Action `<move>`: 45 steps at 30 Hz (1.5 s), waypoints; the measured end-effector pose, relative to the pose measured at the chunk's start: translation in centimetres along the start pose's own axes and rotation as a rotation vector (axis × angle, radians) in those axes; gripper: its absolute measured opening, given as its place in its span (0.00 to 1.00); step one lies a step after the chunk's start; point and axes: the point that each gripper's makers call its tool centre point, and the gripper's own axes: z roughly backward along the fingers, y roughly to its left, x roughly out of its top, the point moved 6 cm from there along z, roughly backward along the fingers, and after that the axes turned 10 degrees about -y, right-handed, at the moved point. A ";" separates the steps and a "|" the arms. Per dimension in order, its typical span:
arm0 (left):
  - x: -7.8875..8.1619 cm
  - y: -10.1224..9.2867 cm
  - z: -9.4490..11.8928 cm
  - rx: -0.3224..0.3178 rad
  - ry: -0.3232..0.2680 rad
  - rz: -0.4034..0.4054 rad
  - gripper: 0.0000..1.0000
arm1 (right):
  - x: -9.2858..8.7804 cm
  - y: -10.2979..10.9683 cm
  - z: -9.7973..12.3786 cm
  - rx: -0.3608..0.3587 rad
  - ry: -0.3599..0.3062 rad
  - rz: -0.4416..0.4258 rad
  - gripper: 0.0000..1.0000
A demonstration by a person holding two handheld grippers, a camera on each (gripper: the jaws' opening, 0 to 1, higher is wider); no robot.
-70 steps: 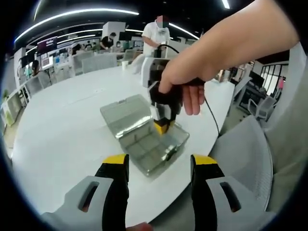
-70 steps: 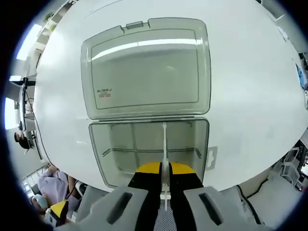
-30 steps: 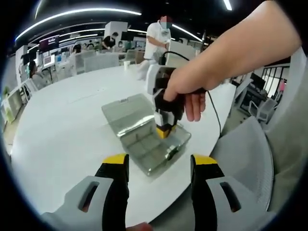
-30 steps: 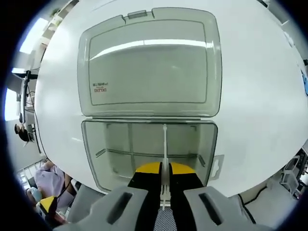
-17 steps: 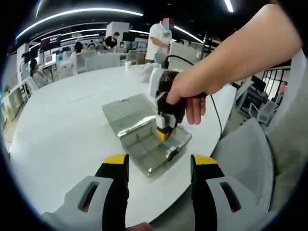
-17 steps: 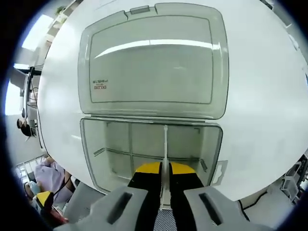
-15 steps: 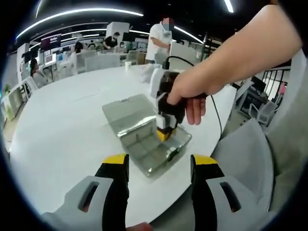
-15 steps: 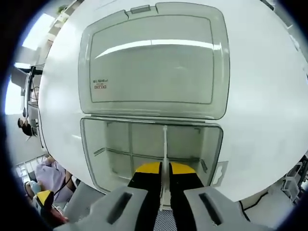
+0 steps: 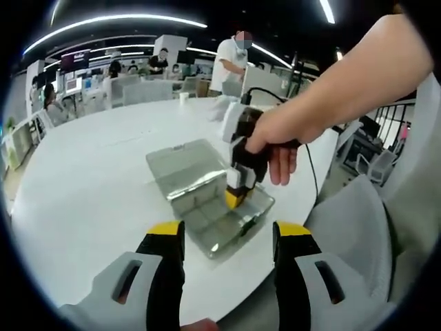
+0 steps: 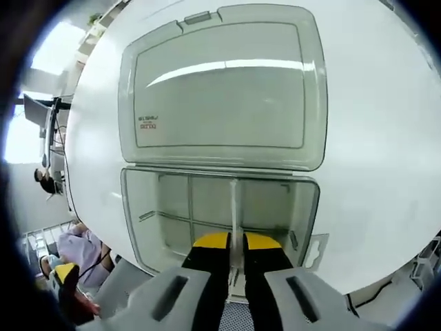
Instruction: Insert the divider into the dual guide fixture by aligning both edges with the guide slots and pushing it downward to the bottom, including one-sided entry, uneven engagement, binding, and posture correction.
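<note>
Left gripper view: left gripper (image 9: 227,238) hovers over the near edge of the round white table (image 9: 89,186), jaws released and spread with nothing between them. Beyond it lies a clear plastic box (image 9: 220,214) with its lid (image 9: 185,164) folded flat open on the far side. A hand (image 9: 279,134) holds the right gripper (image 9: 234,198) upright over the box, yellow tips down inside the tray near the lid hinge. A grey chair (image 9: 351,227) stands to the right of the table.

Right gripper view: right gripper (image 10: 235,241) looks down into the box. Its jaws are clenched on the divider (image 10: 234,207), a thin white plate seen edge-on. The divider's long axis runs from the jaw tips straight toward the hinge, its far end touching or just short of the hinge-side wall; which cannot be told. It stands between the tray's compartments, crossing a fixed partition (image 10: 179,219) that runs parallel to the hinge. Whether its lower edge reaches the tray floor cannot be told. The lid carries a small printed label (image 10: 147,122) near its left side.
</note>
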 end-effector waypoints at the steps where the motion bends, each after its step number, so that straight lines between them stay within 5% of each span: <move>1: 0.0 0.0 0.0 -0.002 -0.002 -0.003 0.50 | 0.0 0.0 0.0 0.003 -0.002 0.013 0.02; 45: -0.4 0.3 -0.4 -0.003 -0.012 -0.003 0.50 | -0.2 0.5 -0.9 -0.029 0.029 0.104 0.05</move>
